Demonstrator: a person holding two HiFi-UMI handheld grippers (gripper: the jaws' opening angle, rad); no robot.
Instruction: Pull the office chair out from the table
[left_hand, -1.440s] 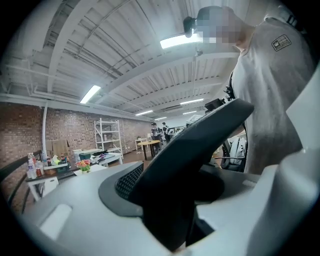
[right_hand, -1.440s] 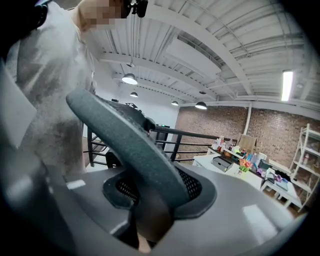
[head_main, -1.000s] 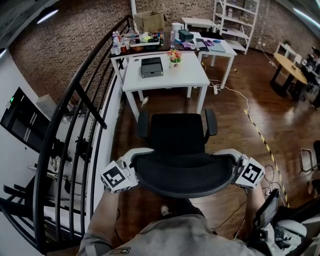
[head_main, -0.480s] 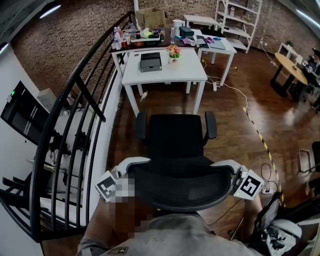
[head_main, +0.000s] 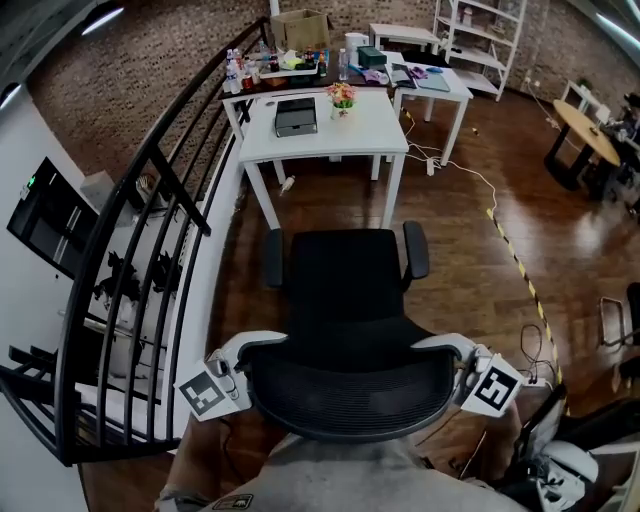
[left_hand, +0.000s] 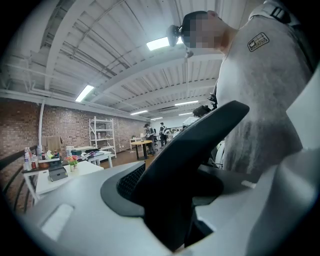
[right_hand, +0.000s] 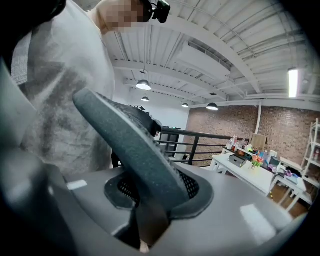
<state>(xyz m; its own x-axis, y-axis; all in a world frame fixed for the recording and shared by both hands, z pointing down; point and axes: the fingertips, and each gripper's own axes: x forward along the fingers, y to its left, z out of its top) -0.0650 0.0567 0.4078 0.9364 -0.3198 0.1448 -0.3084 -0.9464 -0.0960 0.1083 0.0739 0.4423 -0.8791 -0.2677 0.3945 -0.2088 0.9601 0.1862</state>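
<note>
Left of the office chair (head_main: 345, 290), a black railing (head_main: 180, 197) curves away along the edge of the wooden floor (head_main: 460, 230). At the left edge of the chair's mesh backrest (head_main: 350, 395), the left gripper (head_main: 243, 362) is clamped on the rim. In the left gripper view the dark rim sits wedged between its two white jaws, both pressing on it. The chair itself stands in the middle, with its backrest nearest the person (head_main: 340, 480) and its seat and armrests (head_main: 415, 250) facing away. Beyond the chair's seat stands the white table (head_main: 330, 135), well apart from the chair, with bare floor between the two. On that table lie a dark flat case (head_main: 296, 116) and a small pot of flowers (head_main: 342, 97). At the right edge of the backrest the right gripper (head_main: 458, 362) grips likewise, and the right gripper view shows the rim pinched between its jaws. Right of the chair a yellow-and-black tape line (head_main: 520, 265) runs across the floor. Farther right of the chair stands a round wooden table (head_main: 585, 135).
</note>
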